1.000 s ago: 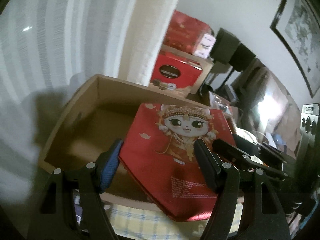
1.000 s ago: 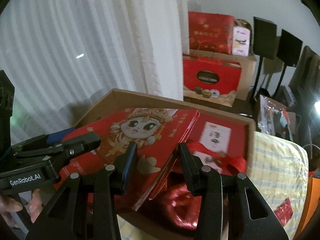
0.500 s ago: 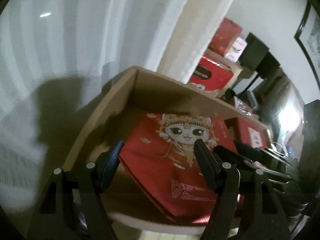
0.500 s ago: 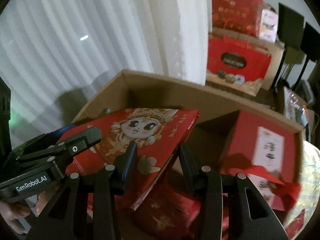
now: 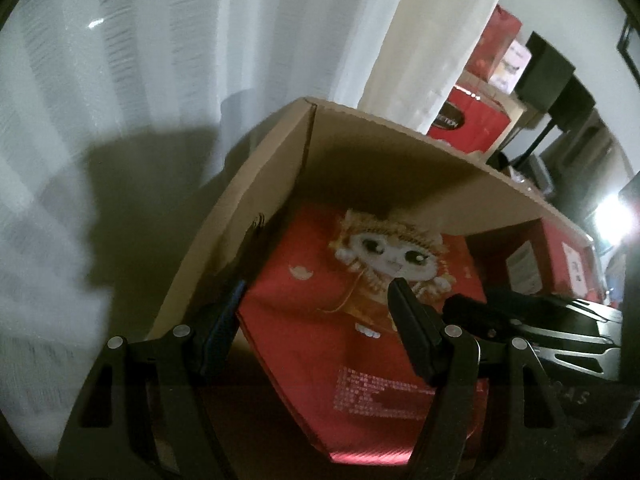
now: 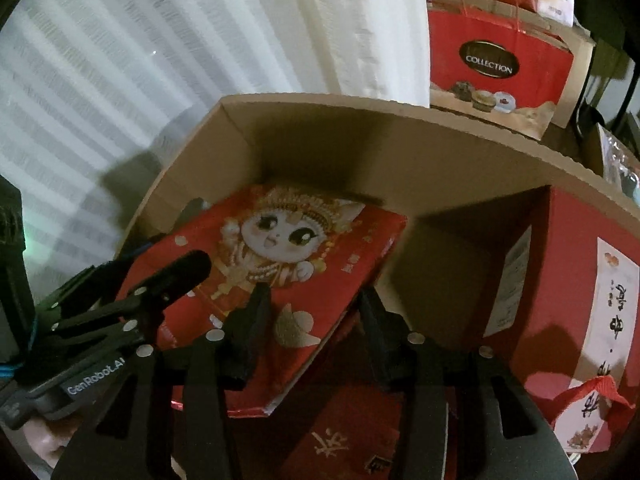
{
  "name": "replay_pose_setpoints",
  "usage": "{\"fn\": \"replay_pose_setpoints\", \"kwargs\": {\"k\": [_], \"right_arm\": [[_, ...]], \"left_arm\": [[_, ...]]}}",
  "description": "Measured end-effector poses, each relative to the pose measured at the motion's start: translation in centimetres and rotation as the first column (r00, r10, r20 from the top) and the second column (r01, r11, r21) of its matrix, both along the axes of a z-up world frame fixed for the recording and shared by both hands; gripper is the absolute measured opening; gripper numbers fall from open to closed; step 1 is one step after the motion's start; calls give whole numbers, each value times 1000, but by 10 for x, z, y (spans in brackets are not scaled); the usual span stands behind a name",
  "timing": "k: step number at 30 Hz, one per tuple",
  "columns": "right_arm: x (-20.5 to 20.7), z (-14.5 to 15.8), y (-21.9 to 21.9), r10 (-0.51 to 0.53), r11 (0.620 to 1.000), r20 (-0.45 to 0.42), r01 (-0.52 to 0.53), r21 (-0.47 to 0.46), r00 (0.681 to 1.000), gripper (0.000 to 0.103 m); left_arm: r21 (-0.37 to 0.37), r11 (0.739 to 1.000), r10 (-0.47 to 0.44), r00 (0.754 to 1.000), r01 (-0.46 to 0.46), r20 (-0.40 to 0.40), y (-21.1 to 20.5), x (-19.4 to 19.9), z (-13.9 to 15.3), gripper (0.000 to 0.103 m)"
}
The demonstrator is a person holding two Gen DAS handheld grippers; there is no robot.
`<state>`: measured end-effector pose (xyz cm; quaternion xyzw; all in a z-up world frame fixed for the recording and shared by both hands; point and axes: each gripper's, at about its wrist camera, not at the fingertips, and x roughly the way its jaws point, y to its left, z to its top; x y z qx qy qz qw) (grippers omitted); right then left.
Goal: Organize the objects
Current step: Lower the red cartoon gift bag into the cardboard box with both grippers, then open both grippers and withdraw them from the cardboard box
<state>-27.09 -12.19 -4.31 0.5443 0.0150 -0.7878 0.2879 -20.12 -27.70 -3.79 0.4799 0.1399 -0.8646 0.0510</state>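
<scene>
The flat red gift box (image 5: 360, 344) (cartoon cat on its lid) lies tilted inside the open cardboard carton (image 5: 224, 248), its near edge raised. The left gripper (image 5: 316, 300) clamps its sides; the right gripper (image 6: 316, 300), jaws just widened, stands released over its right corner

Red cat-print box (image 5: 340, 320) inside carton (image 5: 400, 168)
</scene>
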Motion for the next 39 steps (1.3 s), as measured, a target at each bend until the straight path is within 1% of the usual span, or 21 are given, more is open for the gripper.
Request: {"fn": "replay_pose_setpoints", "kwargs": {"k": [3,6,7,8,9,11,13,16,18,20,22,30,32,33,39], "right_arm": [[2,3,3,10,1000,0,-10,-11,1000,51],[5,9,6,15,1000,-13,-15,-18,1000,54],[7,13,7,19,1000,-24,-20,-14,1000,56],[9,16,7,23,1000,-35,-24,-11,999,59],[12,21,9,29,999,-48,-30,-15,998,60],[17,29,11,37,999,-64,-38,-22,997,62],[24,37,15,48,998,-79,-50,-33,996,64],[34,47,23,45,997,-91,-50,-56,995,68],[39,54,30,30,996,-94,-38,-86,995,72],[45,62,38,20,996,-120,-31,-89,993,78],[52,69,45,14,997,-153,-26,-73,988,80],[73,87,83,-25,999,-244,15,-42,970,83],[77,89,93,-34,999,-262,25,-35,964,84],[79,89,98,-39,999,-267,31,-33,963,84],[85,85,133,-90,996,-276,90,-15,957,84]], "left_arm": [[6,1000,-1,1000,1,3,0,1,0,71],[39,999,-1,1000,1,5,-2,5,1,75],[46,999,0,1000,0,4,-3,6,2,78],[52,999,1,1000,-1,0,-3,8,4,79],[56,998,2,1000,-1,-5,-3,11,6,79],[55,999,-1,1000,1,-16,-2,14,11,80],[44,999,-8,1000,9,-28,2,18,18,85],[35,999,-21,999,22,-50,10,24,29,89],[37,999,-18,998,20,-66,15,27,35,93],[36,999,-16,996,19,-83,18,32,42,93],[33,999,-20,996,23,-91,23,34,48,93],[-2,997,-76,989,77,-130,53,54,68,93],[-7,996,-94,986,94,-135,63,58,69,97],[-8,995,-103,985,103,-138,69,60,70,101],[-17,989,-150,980,149,-134,98,67,72,101]]}}
